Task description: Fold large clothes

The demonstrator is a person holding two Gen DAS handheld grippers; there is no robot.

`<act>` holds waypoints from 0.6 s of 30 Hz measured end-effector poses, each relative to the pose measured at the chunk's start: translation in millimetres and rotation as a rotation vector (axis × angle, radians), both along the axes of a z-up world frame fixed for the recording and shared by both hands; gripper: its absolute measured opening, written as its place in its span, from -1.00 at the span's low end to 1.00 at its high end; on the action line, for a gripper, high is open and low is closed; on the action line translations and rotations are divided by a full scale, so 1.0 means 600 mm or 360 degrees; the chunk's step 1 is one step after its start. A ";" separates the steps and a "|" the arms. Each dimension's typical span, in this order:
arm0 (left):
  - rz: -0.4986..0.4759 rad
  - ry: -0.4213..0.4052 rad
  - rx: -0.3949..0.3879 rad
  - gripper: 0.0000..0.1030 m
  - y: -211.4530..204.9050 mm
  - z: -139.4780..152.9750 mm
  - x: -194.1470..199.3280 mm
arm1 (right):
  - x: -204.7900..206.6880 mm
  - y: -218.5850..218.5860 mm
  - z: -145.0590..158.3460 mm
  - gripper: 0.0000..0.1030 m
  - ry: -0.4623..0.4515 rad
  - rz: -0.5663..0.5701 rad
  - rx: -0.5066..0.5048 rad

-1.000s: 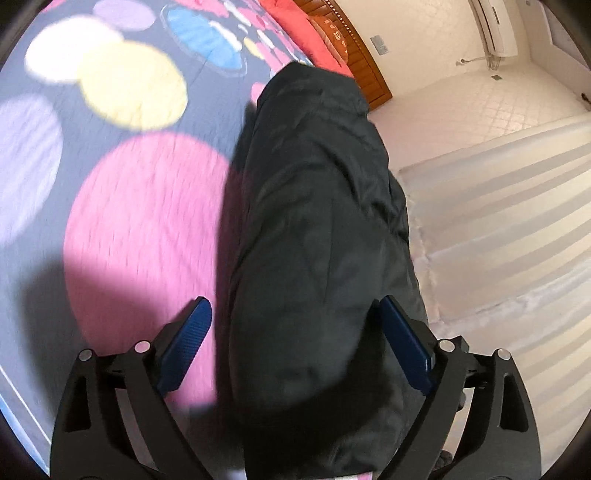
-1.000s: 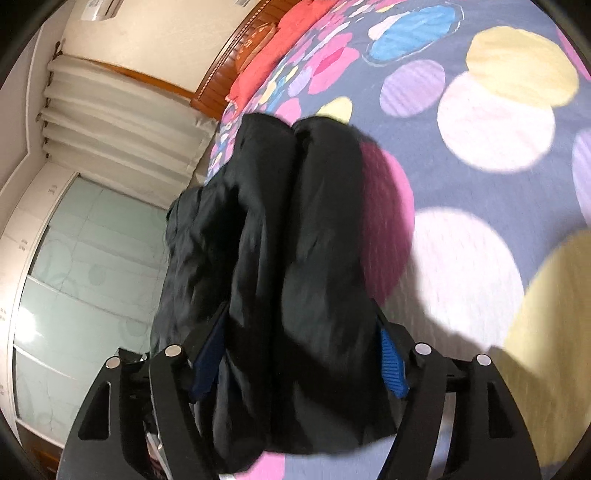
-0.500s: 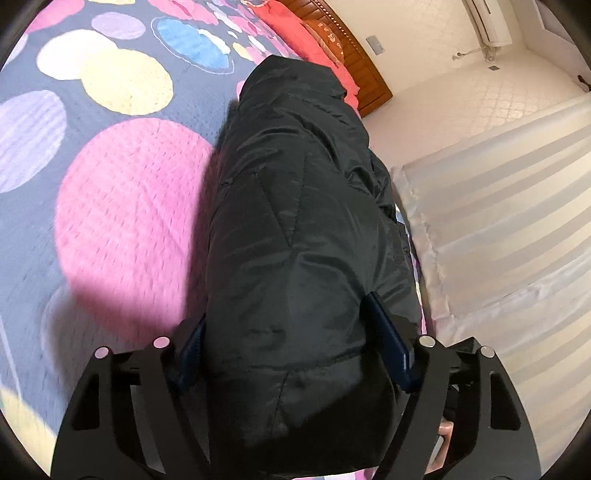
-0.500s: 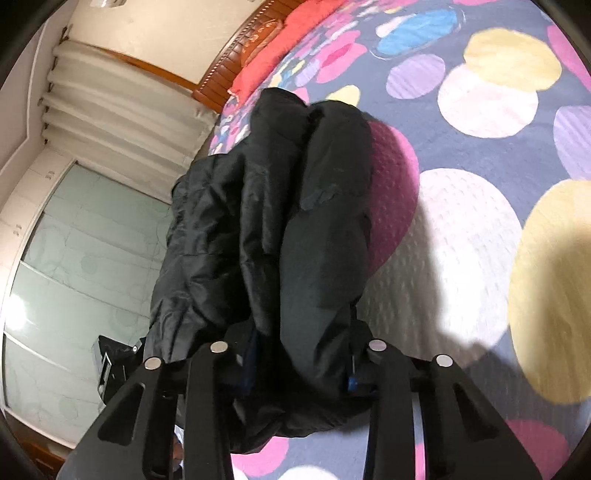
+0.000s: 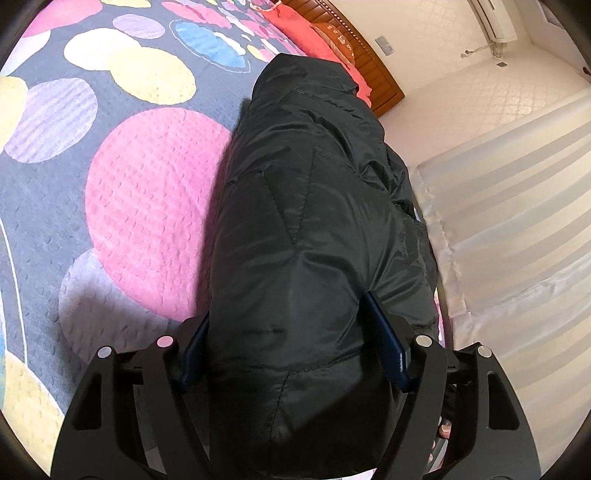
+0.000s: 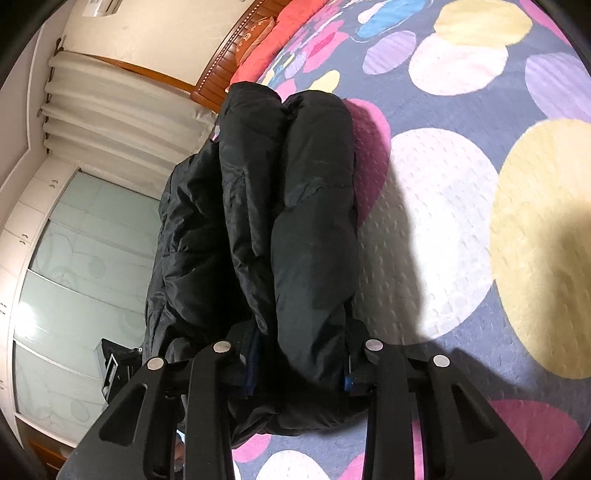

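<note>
this is a bedroom in a home. a wide bed [image 5: 74,206] fills most of both views, covered with a grey quilted bedspread [image 6: 480,110] printed with big pink, yellow, purple, white and blue circles. at its far end stands a carved wooden headboard [image 5: 373,70] with red pillows [image 6: 280,26] leaning against it. pale pleated curtains [image 5: 517,206] hang along one side, under a wooden pelmet in the right wrist view. a white air conditioner [image 5: 495,22] is mounted high on the cream wall, and a wardrobe with frosted, pale green sliding doors [image 6: 74,280] stands beside the curtains.
</note>
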State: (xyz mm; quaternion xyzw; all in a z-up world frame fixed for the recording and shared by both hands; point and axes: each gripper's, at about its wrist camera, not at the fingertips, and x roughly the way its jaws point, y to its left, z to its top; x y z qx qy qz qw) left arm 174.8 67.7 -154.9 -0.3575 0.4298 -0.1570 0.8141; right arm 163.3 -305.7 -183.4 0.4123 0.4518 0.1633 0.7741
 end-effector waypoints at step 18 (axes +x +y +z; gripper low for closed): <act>0.0005 -0.0016 0.0043 0.43 0.001 -0.005 0.009 | 0.000 0.001 -0.012 -0.37 0.0001 -0.0011 -0.0001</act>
